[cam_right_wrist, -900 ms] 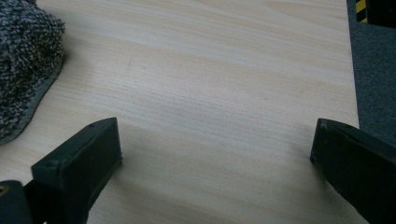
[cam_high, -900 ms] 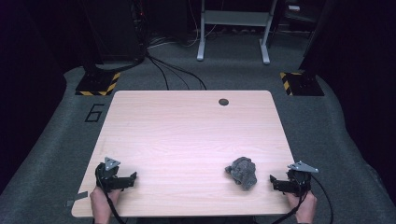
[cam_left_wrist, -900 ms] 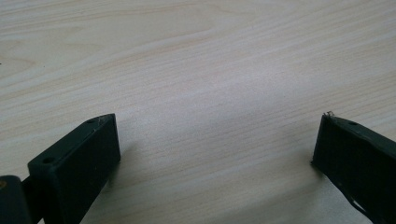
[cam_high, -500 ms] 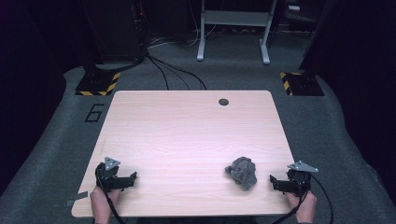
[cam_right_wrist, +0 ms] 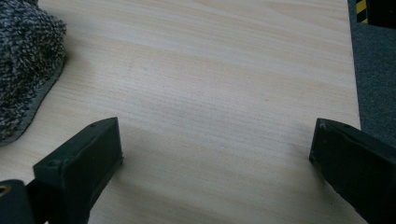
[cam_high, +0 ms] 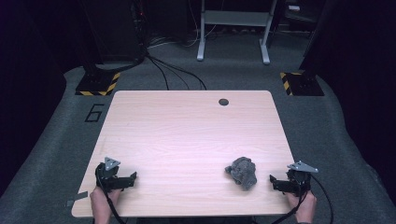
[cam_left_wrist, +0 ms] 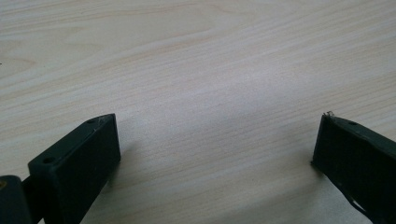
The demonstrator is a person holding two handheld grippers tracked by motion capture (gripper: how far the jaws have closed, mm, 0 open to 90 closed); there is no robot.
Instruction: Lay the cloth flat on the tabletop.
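A crumpled grey cloth (cam_high: pixel 242 172) lies on the light wooden table (cam_high: pixel 187 135) near its front right. Just right of the cloth, my right gripper (cam_high: pixel 272 182) rests at the table's front right corner, open and empty. In the right gripper view the cloth (cam_right_wrist: pixel 25 65) sits at the upper left, beyond the left jaw and apart from it. My left gripper (cam_high: pixel 132 178) rests at the front left of the table, open, with bare wood between its jaws (cam_left_wrist: pixel 215 140).
A small dark round hole (cam_high: pixel 223 101) marks the table's far edge. Beyond the table lie grey carpet, black cables (cam_high: pixel 173 74), two yellow-black striped bases (cam_high: pixel 98 84) and a white metal stand (cam_high: pixel 233 32). The table's right edge (cam_right_wrist: pixel 352 70) is close to my right gripper.
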